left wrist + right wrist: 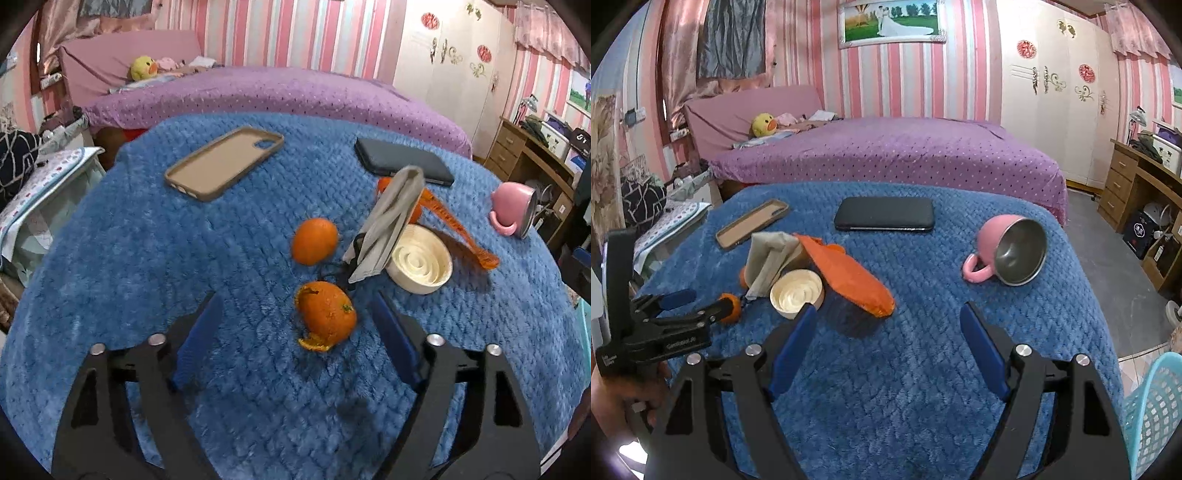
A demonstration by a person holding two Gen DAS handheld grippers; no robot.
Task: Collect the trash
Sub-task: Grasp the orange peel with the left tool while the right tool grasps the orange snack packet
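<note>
In the left wrist view, the left gripper point(295, 321) is wide open over the blue blanket point(129, 258), with the orange peel point(325, 315) lying between its fingers. In the right wrist view, the right gripper point(888, 332) is wide open and holds nothing; the peel point(730, 308) lies far left, at the left gripper's tips.

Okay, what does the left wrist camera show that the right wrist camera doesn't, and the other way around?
Only the left wrist view shows the orange peel whole, lying between the open left gripper fingers, with a second orange piece beyond it.

Only the right wrist view shows the light blue basket at the table's right edge, the framed picture on the wall, and the left gripper from the side.

Both show the phone case, dark phone, pink cup, cream bowl, grey cloth and orange bag on the blue blanket.
</note>
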